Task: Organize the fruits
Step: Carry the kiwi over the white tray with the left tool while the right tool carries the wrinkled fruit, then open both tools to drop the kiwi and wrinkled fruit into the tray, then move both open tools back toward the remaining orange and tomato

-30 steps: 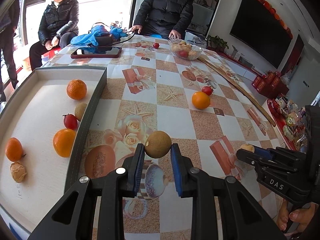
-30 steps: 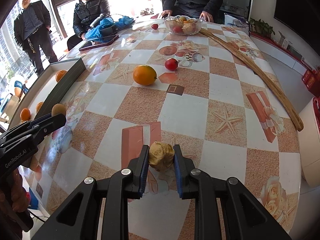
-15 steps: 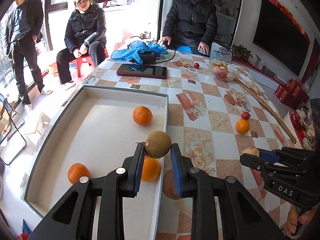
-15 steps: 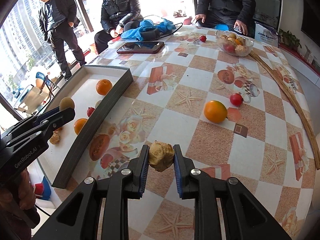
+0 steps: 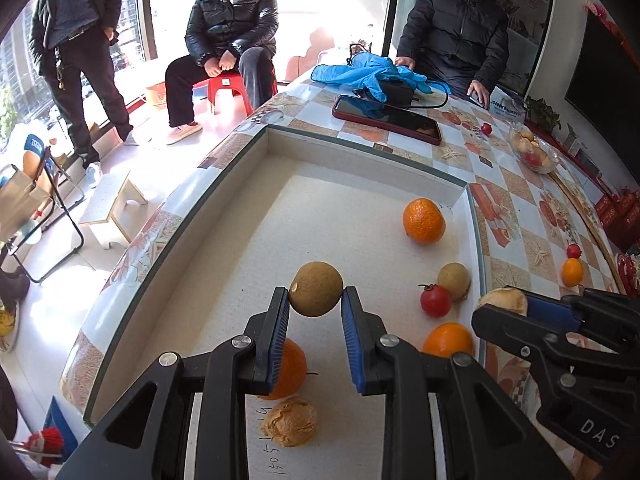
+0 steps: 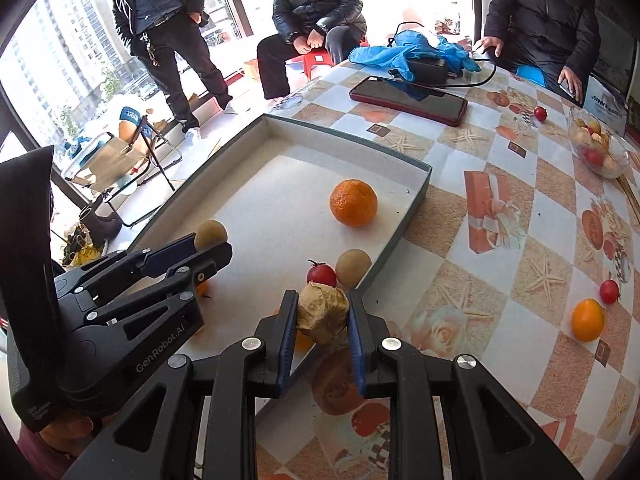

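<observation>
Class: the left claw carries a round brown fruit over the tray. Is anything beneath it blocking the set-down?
Partly. Bare tray floor lies ahead of the round brown fruit in the left claw, but an orange mandarin sits just behind and below it.

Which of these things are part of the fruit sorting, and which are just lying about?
Part of the job:
brown fruit in left gripper
wrinkled fruit in right gripper
tray
loose orange
small red fruit

Lying about:
phone
blue cloth
glass bowl
</observation>
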{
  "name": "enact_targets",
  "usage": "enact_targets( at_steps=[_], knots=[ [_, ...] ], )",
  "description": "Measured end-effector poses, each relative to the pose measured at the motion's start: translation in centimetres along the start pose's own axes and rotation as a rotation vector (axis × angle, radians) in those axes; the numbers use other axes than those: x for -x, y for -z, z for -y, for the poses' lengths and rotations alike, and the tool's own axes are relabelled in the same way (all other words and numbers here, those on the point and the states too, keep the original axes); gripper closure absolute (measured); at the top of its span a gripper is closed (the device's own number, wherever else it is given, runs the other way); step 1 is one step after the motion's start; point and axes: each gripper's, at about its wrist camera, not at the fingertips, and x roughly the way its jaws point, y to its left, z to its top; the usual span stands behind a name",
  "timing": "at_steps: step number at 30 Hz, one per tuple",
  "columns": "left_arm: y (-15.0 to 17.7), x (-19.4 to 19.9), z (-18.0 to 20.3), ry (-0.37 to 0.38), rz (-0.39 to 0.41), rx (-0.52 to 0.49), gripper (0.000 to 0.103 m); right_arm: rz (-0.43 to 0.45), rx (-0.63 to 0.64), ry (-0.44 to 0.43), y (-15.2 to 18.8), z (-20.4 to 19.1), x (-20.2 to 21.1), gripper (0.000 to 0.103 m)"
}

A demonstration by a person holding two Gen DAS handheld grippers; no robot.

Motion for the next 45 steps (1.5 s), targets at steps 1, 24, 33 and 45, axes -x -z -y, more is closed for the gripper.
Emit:
enact_targets(
  at_steps=[1,24,33,45],
  knots=[
    [-0.1,-0.1,-0.1,-0.003,0.0,0.003,0.074,-0.004,0.003,-0.002,-0.2,-0.3,-0.4,0.079],
    [0.1,6.2,1.9,0.066,0.16,0.162,0.022,0.072,-0.032,0.246,5.6,4.8,4.2,0.0],
    [3.4,6.5,16.7,0.338,0.06,0.051,0.022,0.048,-0.113,0.432,17.9,9.1,7.3,0.0],
    [4.5,8.7,24.2,0.421,0.042,-0.064,0.022,0.143,-0.209,0.397,21.9,10.2,9.3,0.0]
  ],
)
